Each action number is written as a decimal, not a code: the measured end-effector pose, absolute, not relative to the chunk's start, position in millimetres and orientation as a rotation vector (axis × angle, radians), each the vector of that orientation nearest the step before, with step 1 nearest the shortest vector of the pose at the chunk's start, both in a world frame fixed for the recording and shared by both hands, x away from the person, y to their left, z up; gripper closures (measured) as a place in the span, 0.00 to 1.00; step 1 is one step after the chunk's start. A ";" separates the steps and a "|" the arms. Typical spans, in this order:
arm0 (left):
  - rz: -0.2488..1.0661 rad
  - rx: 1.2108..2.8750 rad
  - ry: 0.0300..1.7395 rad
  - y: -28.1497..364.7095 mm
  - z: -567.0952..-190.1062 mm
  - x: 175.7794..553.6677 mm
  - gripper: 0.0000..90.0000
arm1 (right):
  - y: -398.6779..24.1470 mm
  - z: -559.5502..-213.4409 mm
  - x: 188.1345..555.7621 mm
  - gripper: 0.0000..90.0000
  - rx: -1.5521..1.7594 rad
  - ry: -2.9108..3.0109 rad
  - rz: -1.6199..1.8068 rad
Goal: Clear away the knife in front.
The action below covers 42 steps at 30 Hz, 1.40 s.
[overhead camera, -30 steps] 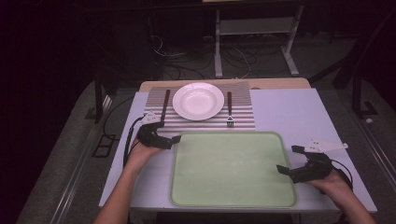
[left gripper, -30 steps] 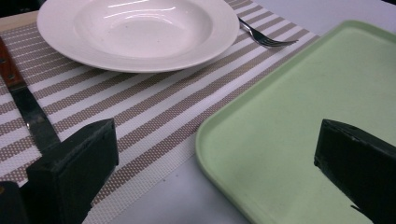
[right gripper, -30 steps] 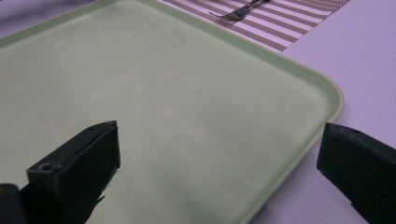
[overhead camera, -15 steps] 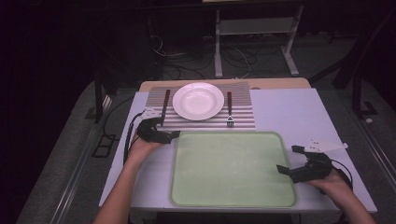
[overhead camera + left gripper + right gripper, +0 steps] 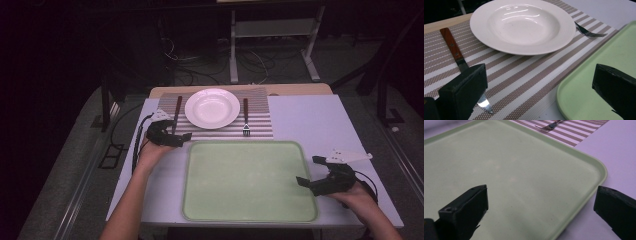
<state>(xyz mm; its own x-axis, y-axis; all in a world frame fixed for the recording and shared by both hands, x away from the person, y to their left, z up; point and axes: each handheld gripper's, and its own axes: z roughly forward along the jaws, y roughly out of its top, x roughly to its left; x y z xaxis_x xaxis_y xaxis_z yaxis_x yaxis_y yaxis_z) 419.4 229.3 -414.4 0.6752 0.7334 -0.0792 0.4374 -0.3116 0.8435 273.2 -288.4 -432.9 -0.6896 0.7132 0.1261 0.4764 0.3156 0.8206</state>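
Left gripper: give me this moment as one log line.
left gripper open, over knife blade | right gripper open at tray edge

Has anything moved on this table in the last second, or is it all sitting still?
Only the left gripper moved: it crept a little forward, toward the knife on the striped placemat, jaws open, holding nothing. The right gripper stayed open at the green tray's right edge. The plate, fork and tray lie as before.
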 end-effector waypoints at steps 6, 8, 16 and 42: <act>0.406 1.957 0.915 228.4 -414.7 426.9 0.00 | -288.1 -432.8 272.8 0.00 1.079 2.323 1.316; 0.405 1.955 0.917 228.4 -414.9 429.5 0.00 | -288.0 -433.2 273.2 0.00 1.080 2.328 1.310; 0.412 1.949 0.930 229.5 -415.2 439.5 0.00 | -288.2 -433.3 273.2 0.00 1.082 2.326 1.310; 0.432 1.942 0.942 234.4 -415.7 477.4 0.03 | -288.3 -434.3 273.9 0.00 1.101 2.318 1.288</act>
<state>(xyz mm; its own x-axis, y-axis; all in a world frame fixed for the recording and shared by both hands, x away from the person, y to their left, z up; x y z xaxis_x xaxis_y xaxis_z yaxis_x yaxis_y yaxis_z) 477.4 234.4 -415.7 0.6474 0.7589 -0.0704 0.4418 -0.2984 0.8460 273.9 -288.3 -434.3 -0.6752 0.7275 0.1219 0.4880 0.3165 0.8134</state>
